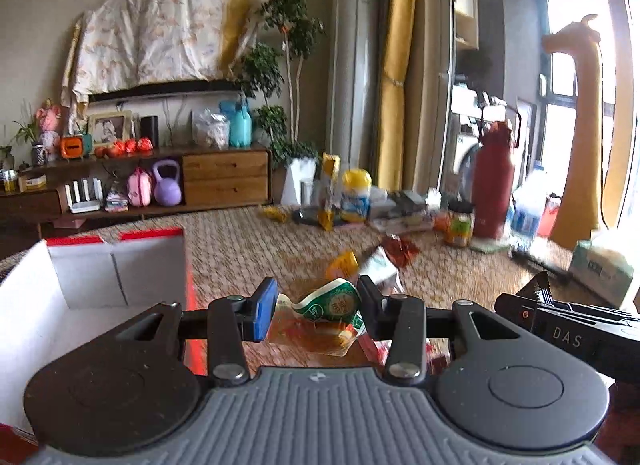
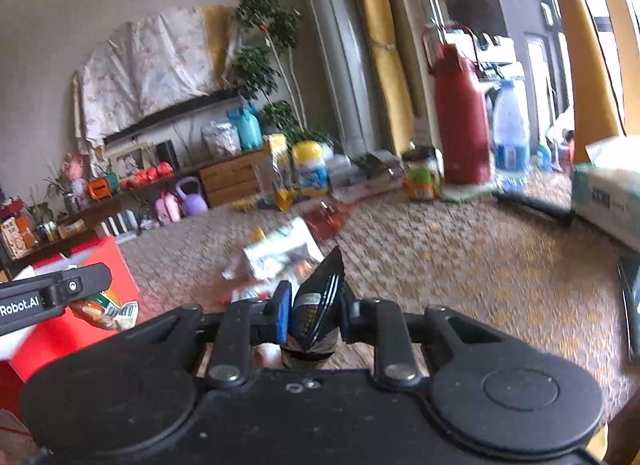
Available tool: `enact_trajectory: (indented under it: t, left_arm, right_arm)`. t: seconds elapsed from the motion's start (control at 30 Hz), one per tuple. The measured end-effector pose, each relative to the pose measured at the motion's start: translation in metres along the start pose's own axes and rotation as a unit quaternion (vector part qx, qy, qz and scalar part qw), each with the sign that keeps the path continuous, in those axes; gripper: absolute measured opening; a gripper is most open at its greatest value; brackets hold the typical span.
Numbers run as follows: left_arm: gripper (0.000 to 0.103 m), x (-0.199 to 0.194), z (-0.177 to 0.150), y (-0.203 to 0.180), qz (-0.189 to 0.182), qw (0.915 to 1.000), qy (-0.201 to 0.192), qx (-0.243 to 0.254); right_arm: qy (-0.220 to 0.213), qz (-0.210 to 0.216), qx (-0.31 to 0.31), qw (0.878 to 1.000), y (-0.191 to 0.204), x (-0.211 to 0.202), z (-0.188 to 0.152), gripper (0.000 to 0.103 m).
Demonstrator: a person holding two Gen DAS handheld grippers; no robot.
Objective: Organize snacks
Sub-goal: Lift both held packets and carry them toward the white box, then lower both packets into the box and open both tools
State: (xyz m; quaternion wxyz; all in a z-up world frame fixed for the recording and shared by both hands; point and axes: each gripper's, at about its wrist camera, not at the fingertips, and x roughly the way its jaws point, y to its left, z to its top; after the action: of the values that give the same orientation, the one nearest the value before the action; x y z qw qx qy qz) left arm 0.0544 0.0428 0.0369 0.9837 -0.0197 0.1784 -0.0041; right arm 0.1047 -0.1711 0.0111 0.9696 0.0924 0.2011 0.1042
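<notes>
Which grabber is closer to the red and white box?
Left. The left gripper, pinching a green snack packet, sits right beside the box. The right gripper, clamped on a black packet, is farther off, beyond the left one.

1. A home living room: a low wooden media console [image 1: 224, 179] lined with a framed photo [image 1: 110, 128] and trinkets.
2. A potted indoor tree [image 1: 288, 65], yellow curtains [image 1: 396, 65] and a woven-cloth table [image 1: 248, 241].
</notes>
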Motion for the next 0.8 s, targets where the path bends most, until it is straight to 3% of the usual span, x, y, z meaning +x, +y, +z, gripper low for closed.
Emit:
enact_trajectory:
  t: [0.4,0.63,0.8]
  left_arm:
    - [0.043,-0.04,0.02,0.063,0.078,0.996,-0.037,-0.022]
    - [0.043,-0.052,0.014,0.105,0.138,0.9893,-0.031,-0.034]
    - [0.043,-0.053,0.006,0.128,0.161,0.9857,-0.019,-0.045]
  right_arm:
    - [-0.026,0.12,-0.048,0.991,0.081,0.0,0.042,0.022]
    - [-0.018,0.202,-0.077,0.976,0.146,0.005,0.049,0.022]
    - [-0.012,0.233,-0.094,0.968,0.179,0.007,0.047,0.022]
